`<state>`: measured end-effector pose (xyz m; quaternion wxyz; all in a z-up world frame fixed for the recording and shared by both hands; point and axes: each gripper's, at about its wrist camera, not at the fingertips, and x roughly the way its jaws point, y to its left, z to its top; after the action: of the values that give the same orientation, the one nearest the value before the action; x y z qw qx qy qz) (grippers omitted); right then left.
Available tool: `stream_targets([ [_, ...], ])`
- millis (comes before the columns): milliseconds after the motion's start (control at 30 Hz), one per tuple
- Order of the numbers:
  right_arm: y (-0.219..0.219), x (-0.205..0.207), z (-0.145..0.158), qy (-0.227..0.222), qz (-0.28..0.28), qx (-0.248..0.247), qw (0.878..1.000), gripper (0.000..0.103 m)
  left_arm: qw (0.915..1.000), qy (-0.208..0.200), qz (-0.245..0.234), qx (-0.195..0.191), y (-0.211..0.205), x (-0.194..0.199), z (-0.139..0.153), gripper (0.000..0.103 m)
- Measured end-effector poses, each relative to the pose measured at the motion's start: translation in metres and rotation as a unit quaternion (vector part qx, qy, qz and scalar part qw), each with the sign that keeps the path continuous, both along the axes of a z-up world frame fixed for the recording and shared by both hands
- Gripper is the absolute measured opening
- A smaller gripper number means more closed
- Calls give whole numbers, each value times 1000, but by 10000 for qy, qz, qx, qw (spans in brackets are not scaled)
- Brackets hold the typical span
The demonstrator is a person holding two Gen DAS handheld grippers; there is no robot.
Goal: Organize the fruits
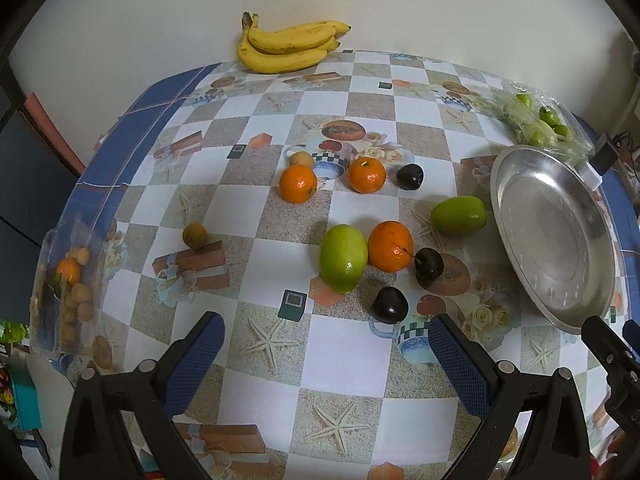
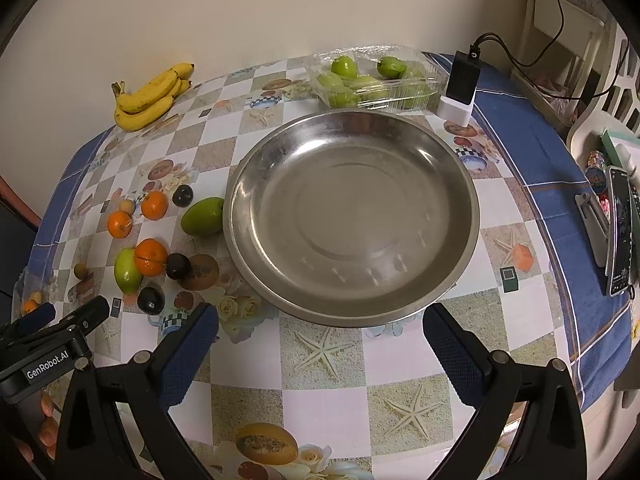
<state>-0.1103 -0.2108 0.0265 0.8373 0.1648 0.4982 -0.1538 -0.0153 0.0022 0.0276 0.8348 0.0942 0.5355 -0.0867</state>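
Loose fruit [image 1: 390, 246] (oranges, green fruits, dark plums) is scattered mid-desk, ahead of the left claw [image 1: 326, 354], nothing touched. The left claw is spread wide, nothing held. A steel dish [image 2: 452, 176] lies just right of the fruit, directly ahead of the right claw [image 2: 320, 340], likewise spread and holding nothing. Bananas [image 1: 286, 48] are seen at the far edge of the desk [image 1: 340, 360].

The phone [image 2: 619, 232] at the right edge is blurred, its screen too small to read.
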Motion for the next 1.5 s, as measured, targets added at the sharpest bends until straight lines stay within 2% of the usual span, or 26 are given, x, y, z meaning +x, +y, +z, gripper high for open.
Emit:
stream_targets([
  [1500, 2, 0, 1, 22, 34, 1, 10000, 102, 9997, 64, 243, -66, 8, 3, -2, 103],
])
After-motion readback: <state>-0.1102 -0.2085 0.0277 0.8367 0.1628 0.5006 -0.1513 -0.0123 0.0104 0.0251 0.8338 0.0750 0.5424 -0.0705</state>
